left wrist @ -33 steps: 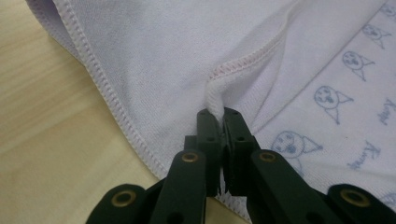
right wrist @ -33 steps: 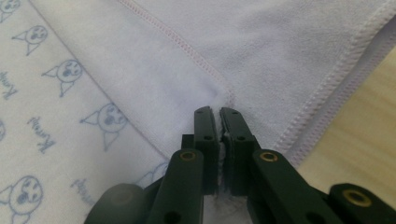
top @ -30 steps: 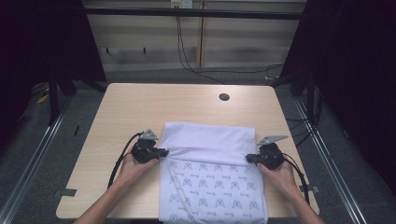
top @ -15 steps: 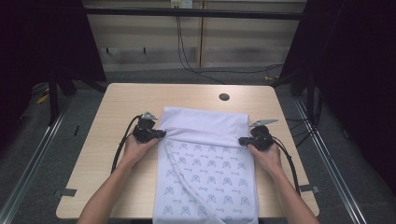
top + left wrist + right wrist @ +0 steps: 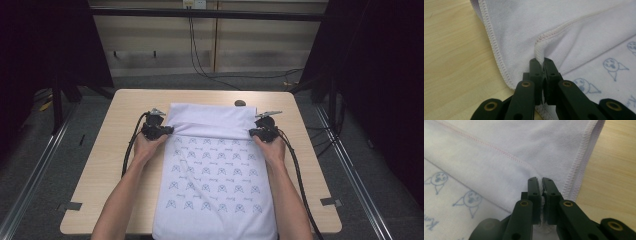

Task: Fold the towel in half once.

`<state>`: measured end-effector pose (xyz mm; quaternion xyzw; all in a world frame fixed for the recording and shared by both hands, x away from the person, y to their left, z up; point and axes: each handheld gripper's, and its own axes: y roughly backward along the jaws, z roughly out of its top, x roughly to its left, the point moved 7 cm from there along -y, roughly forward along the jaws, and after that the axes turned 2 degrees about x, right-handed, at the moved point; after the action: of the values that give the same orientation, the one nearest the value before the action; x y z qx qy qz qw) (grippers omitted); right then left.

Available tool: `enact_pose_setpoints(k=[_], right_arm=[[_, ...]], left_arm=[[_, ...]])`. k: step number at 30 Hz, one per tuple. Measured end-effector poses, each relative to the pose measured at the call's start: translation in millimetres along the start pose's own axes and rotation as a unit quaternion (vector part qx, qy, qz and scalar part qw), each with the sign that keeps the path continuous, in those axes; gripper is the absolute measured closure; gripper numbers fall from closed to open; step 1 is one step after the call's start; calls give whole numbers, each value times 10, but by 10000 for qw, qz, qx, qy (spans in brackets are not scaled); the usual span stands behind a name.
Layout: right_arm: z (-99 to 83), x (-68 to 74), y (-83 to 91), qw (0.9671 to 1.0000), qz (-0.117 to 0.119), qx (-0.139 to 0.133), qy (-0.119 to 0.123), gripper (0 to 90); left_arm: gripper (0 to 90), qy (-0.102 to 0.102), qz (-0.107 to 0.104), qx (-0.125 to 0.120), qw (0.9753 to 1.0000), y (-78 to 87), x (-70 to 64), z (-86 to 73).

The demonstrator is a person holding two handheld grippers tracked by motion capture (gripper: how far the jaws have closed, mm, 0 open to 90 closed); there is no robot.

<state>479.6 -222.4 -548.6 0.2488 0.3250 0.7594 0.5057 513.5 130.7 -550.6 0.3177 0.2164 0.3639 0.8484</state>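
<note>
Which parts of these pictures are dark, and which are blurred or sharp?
High view: the wooden table is evenly lit, its surroundings nearly black. Left gripper view: the towel stitching is sharp, the lower edge of the frame soft. Right gripper view: the printed faces look blurred.

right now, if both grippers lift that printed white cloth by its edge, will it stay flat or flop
Likely flop: the cloth already bends into a soft fold where the left gripper and right gripper pinch its hem. It looks thin and light. The stitched hem probably gives the jaws decent purchase, so slipping seems unlikely.
</note>
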Motion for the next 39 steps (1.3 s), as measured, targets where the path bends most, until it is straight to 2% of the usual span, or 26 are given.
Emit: enact_pose_setpoints(k=[3, 4, 5, 6, 8, 10, 12, 13, 15, 17, 19, 20, 21, 22, 24, 27, 28, 30, 31, 32, 34, 35, 36, 37, 38, 39], right_arm=[[78, -47, 139, 9984, 391, -385, -166, 861], [133, -64, 238, 9964, 617, -553, -168, 861], [185, -78, 333, 9950, 705, -681, -168, 861], [243, -95, 440, 9941, 760, -768, -122, 862], [386, -134, 683, 9914, 803, -1036, -45, 861], [515, -128, 922, 9875, 917, -1280, 43, 862], [650, -81, 1230, 9840, 905, -1515, 234, 861], [683, -60, 1333, 9827, 906, -1588, 303, 861], [734, -3, 1594, 9787, 992, -1749, 409, 861], [733, 60, 1821, 9761, 1062, -1809, 565, 861], [699, 144, 2045, 9715, 1314, -1886, 573, 861], [677, 179, 2132, 9699, 1330, -1948, 606, 861], [659, 208, 2197, 9677, 1382, -2015, 614, 861], [626, 257, 2298, 9633, 1517, -2123, 622, 861], [549, 338, 2450, 9577, 1643, -2256, 699, 861], [394, 442, 2607, 9511, 1808, -2385, 764, 861], [295, 489, 2646, 9493, 1866, -2400, 802, 861], [122, 548, 2656, 9457, 2080, -2396, 702, 861], [-19, 592, 2631, 9453, 2192, -2322, 673, 861], [-109, 615, 2607, 9469, 2186, -2253, 693, 860], [-392, 687, 2530, 9524, 2219, -1964, 712, 860], [-486, 706, 2496, 9560, 2171, -1824, 747, 859], [-638, 741, 2438, 9600, 2165, -1607, 755, 859], [-731, 764, 2402, 9620, 2188, -1438, 772, 858], [-876, 806, 2344, 9644, 2178, -1218, 878, 857], [-958, 832, 2312, 9651, 2184, -1102, 935, 855]], left_arm=[[878, 35, -311, -367, 9988, 217, -35, 68], [878, 29, -367, -474, 9982, 305, -50, 105], [878, 7, -502, -597, 9970, 403, -70, 152], [877, -33, -526, -697, 9962, 480, -91, 194], [877, -244, -610, -858, 9941, 699, -169, 305], [877, -316, -730, -1183, 9898, 968, -285, 435], [876, -390, -758, -1422, 9862, 1175, -383, 502], [876, -454, -812, -1581, 9830, 1318, -450, 541], [876, -631, -763, -1641, 9815, 1527, -539, 586], [876, -781, -785, -1718, 9789, 1738, -630, 625], [875, -945, -797, -1752, 9767, 1933, -710, 653], [875, -956, -827, -1798, 9755, 2002, -742, 662], [875, -1009, -855, -1893, 9730, 2116, -782, 670], [875, -1021, -903, -1940, 9715, 2191, -815, 667], [875, -1138, -882, -1991, 9693, 2311, -883, 624], [874, -1109, -1142, -2060, 9655, 2427, -999, 463], [871, -1120, -1158, -2048, 9655, 2430, -1025, 398], [868, -1078, -1238, -1895, 9681, 2398, -1068, 167], [868, -1038, -1273, -1824, 9694, 2377, -1079, 80], [868, -1032, -1320, -1704, 9710, 2335, -1103, -75], [868, -957, -1458, -1505, 9731, 2257, -1148, -309], [868, -925, -1588, -1372, 9733, 2190, -1185, -484], [868, -940, -1585, -1246, 9750, 2142, -1204, -594], [867, -1046, -1559, -999, 9771, 2065, -1240, -769], [865, -1121, -1617, -876, 9765, 2032, -1265, -862], [865, -1151, -1639, -740, 9769, 1994, -1295, -976]])
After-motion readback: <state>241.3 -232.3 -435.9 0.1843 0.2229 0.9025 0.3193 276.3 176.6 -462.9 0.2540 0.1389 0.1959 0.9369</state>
